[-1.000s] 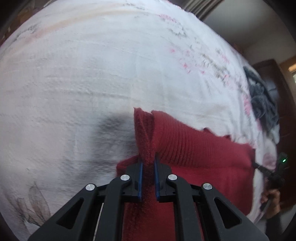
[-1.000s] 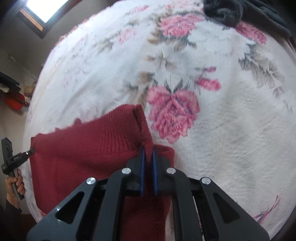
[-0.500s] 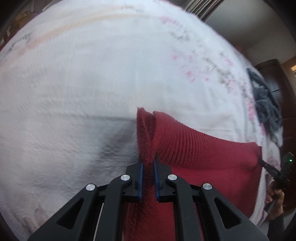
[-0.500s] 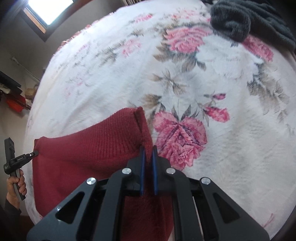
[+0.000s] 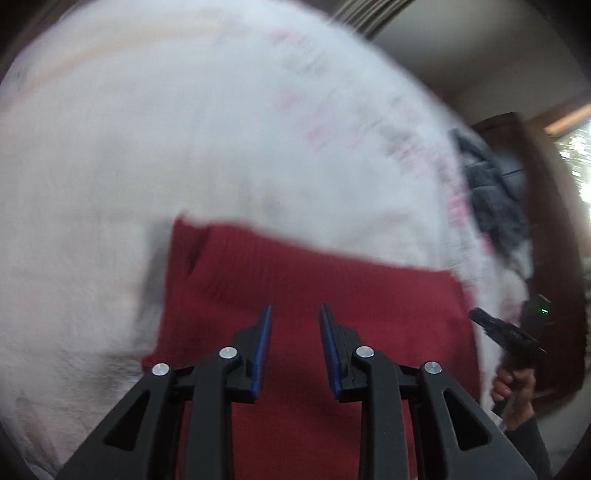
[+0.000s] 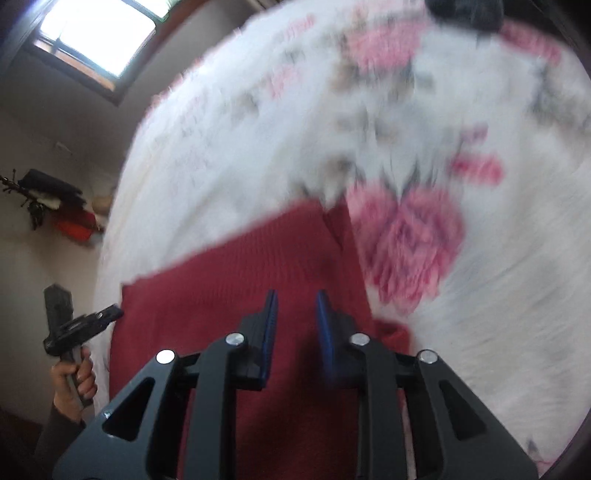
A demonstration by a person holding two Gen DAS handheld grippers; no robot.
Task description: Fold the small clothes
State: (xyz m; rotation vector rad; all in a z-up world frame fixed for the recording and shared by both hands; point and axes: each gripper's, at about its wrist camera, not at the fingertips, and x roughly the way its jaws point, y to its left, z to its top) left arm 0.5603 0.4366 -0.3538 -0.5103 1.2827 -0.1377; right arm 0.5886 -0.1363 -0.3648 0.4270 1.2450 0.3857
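A dark red knitted garment (image 5: pixel 314 280) lies flat on the white floral bedspread (image 5: pixel 184 147), its far edge folded over. My left gripper (image 5: pixel 295 314) hovers open above its left part, nothing between the blue pads. In the right wrist view the same red garment (image 6: pixel 240 280) spreads under my right gripper (image 6: pixel 295 299), which is also open and empty. Each view shows the other gripper at the garment's far side: the right gripper (image 5: pixel 517 332) and the left gripper (image 6: pixel 81 325), each held by a hand. Both views are motion-blurred.
A dark grey garment (image 5: pixel 491 199) lies bunched at the bed's far right edge and shows as a dark garment (image 6: pixel 465 11) at the top of the right wrist view. A window (image 6: pixel 96 40) and a wall shelf (image 6: pixel 55 199) sit beyond the bed. A dark wooden door (image 5: pixel 546 221) stands to the right.
Both grippers have let go of the red garment's corners and opened. The garment now lies flat on the bedspread, and both grippers have pulled back slightly.
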